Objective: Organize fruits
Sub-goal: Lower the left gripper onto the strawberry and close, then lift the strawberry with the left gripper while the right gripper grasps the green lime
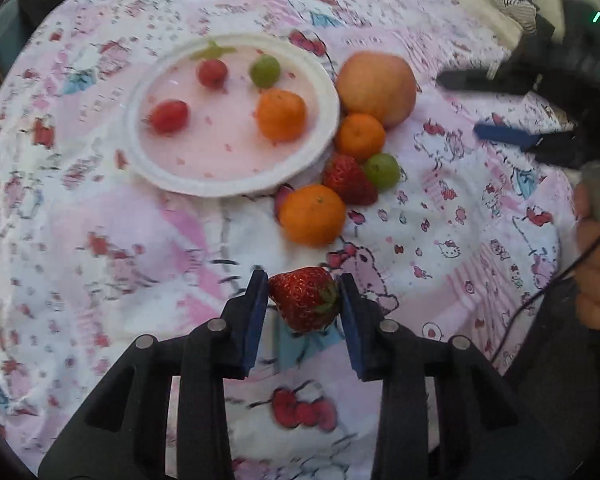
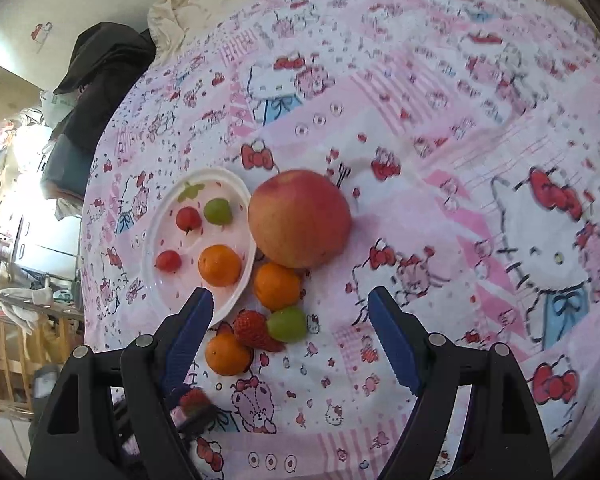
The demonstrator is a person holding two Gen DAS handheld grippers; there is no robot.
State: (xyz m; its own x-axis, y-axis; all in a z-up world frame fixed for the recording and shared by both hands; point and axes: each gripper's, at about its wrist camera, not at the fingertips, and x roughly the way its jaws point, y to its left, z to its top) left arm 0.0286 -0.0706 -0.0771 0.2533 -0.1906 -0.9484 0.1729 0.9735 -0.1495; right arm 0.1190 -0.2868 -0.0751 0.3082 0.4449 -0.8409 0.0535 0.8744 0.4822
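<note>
strawberry pinched between left gripper jaws, above cloth

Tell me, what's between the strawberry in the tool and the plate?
Only bare cloth lies between the held strawberry and the plate, seen in the left wrist view.

From my right wrist view, the strawberry in the left gripper is a blur, half hidden behind my own finger. The plate rim is covered there too. My hand is cut off at the edge.
</note>
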